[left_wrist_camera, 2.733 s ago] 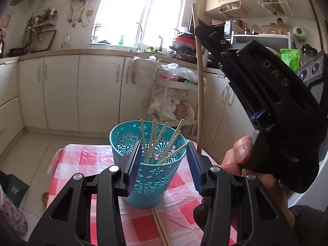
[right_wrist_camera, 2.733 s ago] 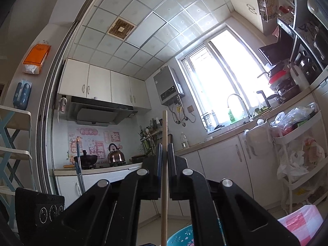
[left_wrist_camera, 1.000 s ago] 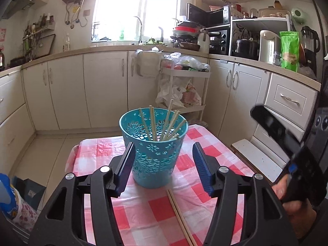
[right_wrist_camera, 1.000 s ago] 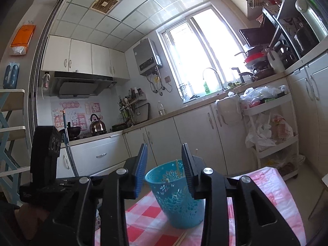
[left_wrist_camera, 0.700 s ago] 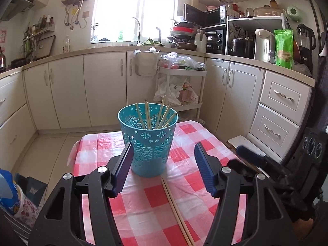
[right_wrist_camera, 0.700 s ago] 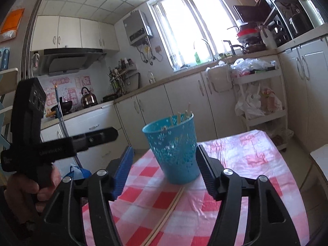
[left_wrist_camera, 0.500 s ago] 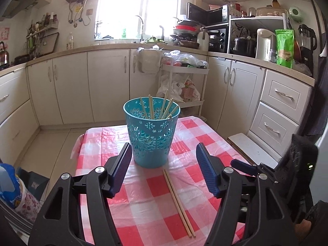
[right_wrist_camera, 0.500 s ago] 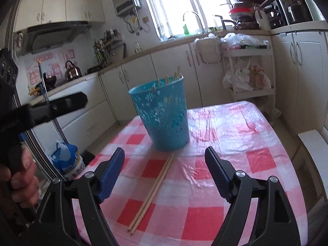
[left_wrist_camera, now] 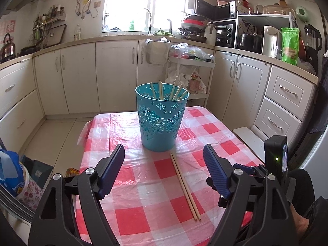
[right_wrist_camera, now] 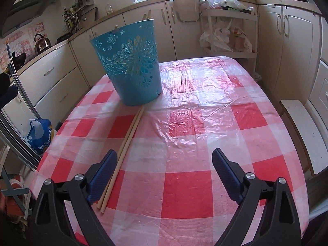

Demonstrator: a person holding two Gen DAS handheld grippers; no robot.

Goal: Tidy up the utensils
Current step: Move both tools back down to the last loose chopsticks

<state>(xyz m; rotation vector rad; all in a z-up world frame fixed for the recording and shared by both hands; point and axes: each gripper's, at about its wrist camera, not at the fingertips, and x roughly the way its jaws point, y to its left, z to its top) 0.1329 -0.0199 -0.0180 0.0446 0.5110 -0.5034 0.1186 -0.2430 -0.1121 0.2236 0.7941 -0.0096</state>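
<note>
On the checked cloth, two chopsticks [right_wrist_camera: 125, 145] lie touching beside the basket [right_wrist_camera: 131, 61]. My right gripper [right_wrist_camera: 164, 172] is opening wide, empty; risk: pinching both or rolling them.

Basket [left_wrist_camera: 162, 119]: stands on table [left_wrist_camera: 143, 215], upright. In it: several chopsticks [left_wrist_camera: 161, 91] (leaning, tips above rim). Before it, on table: one chopstick pair [left_wrist_camera: 184, 184], far ends beside basket's base.
</note>
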